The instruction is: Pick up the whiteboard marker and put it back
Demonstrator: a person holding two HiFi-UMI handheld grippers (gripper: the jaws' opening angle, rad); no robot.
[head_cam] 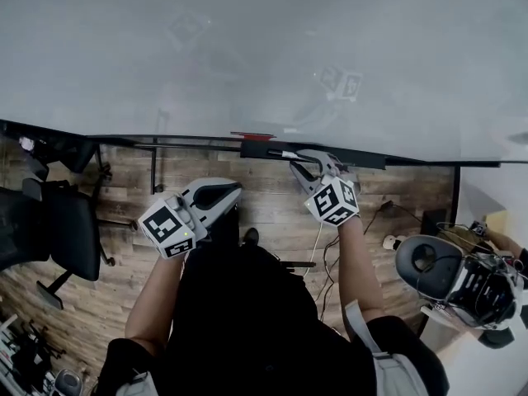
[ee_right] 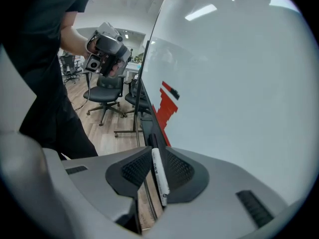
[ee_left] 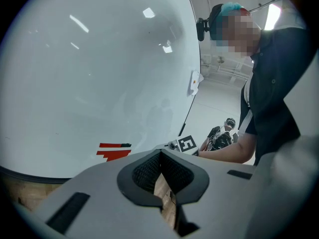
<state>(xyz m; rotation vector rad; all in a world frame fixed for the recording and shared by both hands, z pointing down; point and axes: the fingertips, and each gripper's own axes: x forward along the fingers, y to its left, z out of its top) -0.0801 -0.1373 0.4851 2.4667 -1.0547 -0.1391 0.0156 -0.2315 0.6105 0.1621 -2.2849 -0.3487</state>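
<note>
White marker (ee_right: 159,174) sits clamped in the right claw (ee_right: 157,169) beside the whiteboard (ee_right: 239,83).

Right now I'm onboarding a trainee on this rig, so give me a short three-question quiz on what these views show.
1. True or false: the left claw grips the whiteboard marker.
2. The right claw is closest to: A) an office chair, B) the whiteboard's black tray, C) a desk drawer.
3. Fill in: the mark printed on the whiteboard is ___.
Key: 1 false, the right claw holds it; 2 B; 3 red.
</note>
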